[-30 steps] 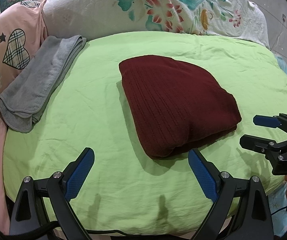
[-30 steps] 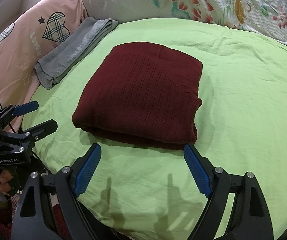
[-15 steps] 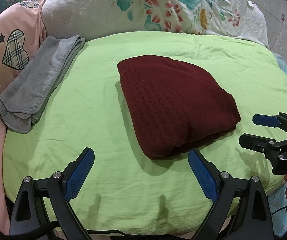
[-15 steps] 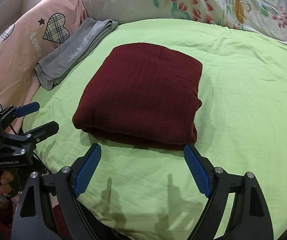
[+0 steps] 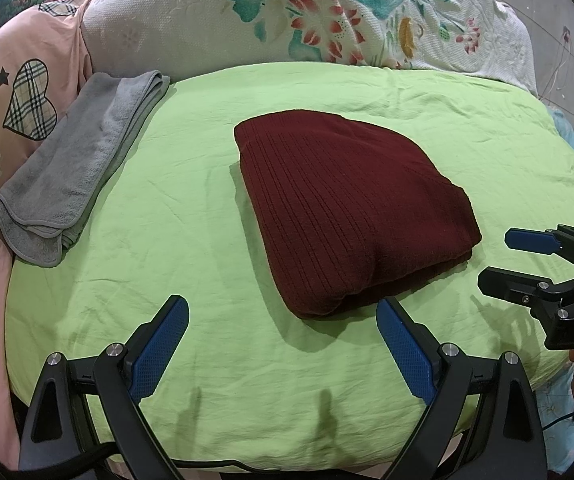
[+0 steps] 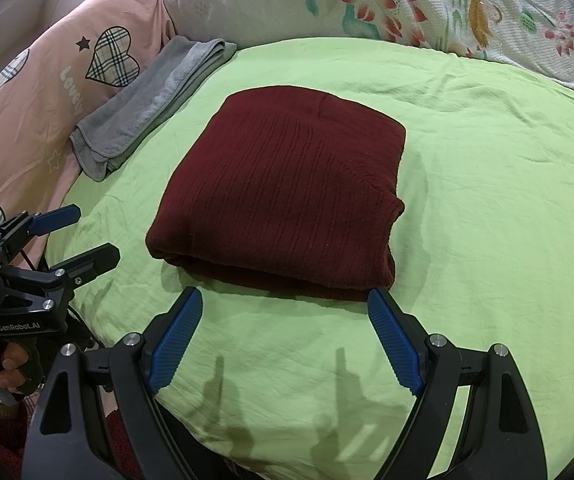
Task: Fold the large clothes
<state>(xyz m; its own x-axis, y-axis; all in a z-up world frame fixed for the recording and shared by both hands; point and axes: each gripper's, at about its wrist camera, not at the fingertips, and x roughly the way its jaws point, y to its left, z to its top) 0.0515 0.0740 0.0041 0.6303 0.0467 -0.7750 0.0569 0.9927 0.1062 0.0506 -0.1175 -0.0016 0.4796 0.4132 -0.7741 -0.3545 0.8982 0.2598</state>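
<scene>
A dark red ribbed knit garment (image 5: 351,212) (image 6: 283,196) lies folded into a thick rectangle in the middle of the light green sheet (image 5: 167,240). My left gripper (image 5: 283,328) hovers open just in front of the garment's near corner, with nothing between its blue pads. My right gripper (image 6: 283,320) is open too, poised at the garment's near folded edge without touching it. Each gripper shows in the other's view: the right gripper (image 5: 499,256) at the right edge, the left gripper (image 6: 91,236) at the left edge, both open.
A folded grey towel (image 5: 75,168) (image 6: 151,100) lies at the sheet's left edge. A pink cover with a plaid heart (image 5: 31,104) lies left of it. A white floral quilt (image 5: 327,16) is piled behind. A person's hand (image 6: 3,364) holds the left gripper's handle.
</scene>
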